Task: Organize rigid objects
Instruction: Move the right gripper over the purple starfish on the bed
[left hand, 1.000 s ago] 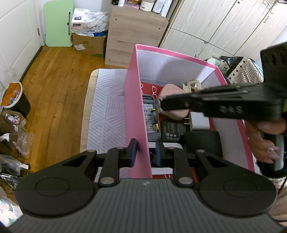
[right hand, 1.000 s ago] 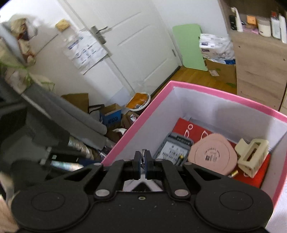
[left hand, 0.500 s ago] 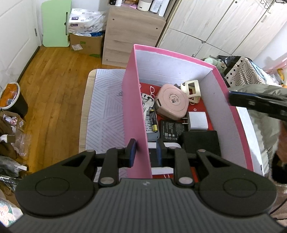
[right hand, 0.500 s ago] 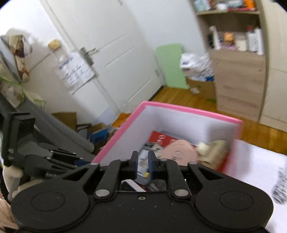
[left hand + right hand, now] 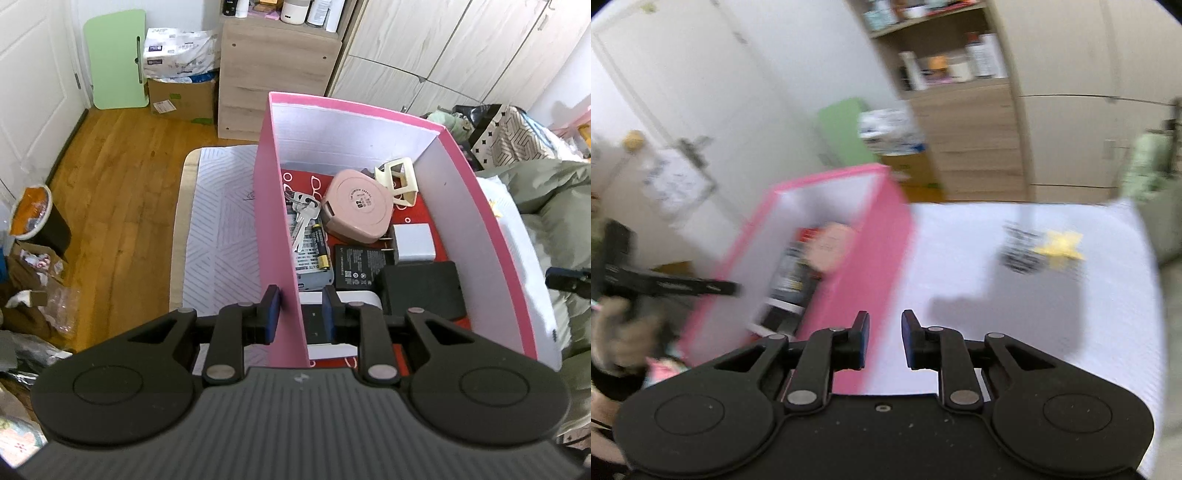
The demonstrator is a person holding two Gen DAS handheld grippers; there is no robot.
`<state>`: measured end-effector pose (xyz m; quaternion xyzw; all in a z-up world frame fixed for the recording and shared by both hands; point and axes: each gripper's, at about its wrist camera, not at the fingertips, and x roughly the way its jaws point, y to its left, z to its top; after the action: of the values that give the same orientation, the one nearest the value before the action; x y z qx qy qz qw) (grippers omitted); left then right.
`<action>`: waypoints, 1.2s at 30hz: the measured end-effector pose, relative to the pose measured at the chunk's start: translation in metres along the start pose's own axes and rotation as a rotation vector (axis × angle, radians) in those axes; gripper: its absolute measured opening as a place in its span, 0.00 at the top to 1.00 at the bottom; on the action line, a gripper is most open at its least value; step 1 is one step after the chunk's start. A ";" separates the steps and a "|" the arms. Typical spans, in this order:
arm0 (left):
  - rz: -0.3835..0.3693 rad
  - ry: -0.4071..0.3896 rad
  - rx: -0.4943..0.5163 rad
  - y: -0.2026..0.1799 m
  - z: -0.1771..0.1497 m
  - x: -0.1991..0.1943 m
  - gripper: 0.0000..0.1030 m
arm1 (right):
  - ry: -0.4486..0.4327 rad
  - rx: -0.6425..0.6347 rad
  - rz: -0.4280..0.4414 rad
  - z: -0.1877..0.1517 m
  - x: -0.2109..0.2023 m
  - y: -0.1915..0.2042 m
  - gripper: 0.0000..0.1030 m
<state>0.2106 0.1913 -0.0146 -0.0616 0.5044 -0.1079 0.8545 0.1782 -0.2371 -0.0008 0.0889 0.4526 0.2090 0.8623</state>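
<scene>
Pink box (image 5: pixel 273 221) on a white mat (image 5: pixel 997 332), open at the top, with the small hard things gathered on its red floor: keys (image 5: pixel 304 218) against the left wall and resting on a battery (image 5: pixel 319 245), a round pink case (image 5: pixel 356 206) in the middle, a cream hair clip (image 5: pixel 397 181) behind it toward the far corner, a white plug (image 5: pixel 412 243) and flat black pieces nearer the camera. Packed close and mostly lying flat, probably so that more can go in without toppling. Straddled at the near left wall by the left gripper (image 5: pixel 299 314), one pad outside and one inside. Looks meant to keep the light box from sliding while things drop in. Only narrowly parted there, outer pad right at the wall, inner pad with a sliver of gap showing, so more a loose bracket than a firm pinch. Further out, the right gripper (image 5: pixel 884 339) over the bare mat just beside the box's other wall, jaws opening and nothing between them. Blurred view on that side. Likely aimed at the next pickup, perhaps the yellow scrap (image 5: pixel 1060 247) farther along the mat, too smeared to identify.
</scene>
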 end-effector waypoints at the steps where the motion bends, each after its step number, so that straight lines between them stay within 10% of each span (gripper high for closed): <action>1: 0.010 0.001 0.009 -0.002 0.000 0.000 0.79 | 0.004 -0.005 -0.046 -0.007 0.001 -0.006 0.75; 9: 0.099 0.007 0.089 -0.020 0.000 0.001 0.79 | 0.037 -0.095 -0.310 -0.047 0.028 -0.034 0.56; 17: 0.124 0.025 0.095 -0.024 0.002 0.002 0.79 | 0.072 -0.180 -0.301 -0.051 0.051 -0.045 0.44; 20: 0.129 0.031 0.090 -0.025 0.003 0.002 0.79 | 0.073 -0.217 -0.237 -0.052 0.051 -0.040 0.65; 27: 0.128 0.032 0.088 -0.025 0.003 0.002 0.79 | 0.035 -0.206 -0.200 -0.043 0.043 -0.032 0.67; 30: 0.129 0.033 0.090 -0.025 0.003 0.002 0.79 | 0.011 -0.218 -0.165 -0.033 0.036 -0.022 0.95; 36: 0.120 0.029 0.081 -0.024 0.003 0.002 0.79 | -0.008 -0.284 -0.132 -0.021 0.034 -0.005 0.96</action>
<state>0.2110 0.1673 -0.0103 0.0049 0.5148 -0.0778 0.8538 0.1799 -0.2271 -0.0396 -0.0631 0.4198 0.2136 0.8798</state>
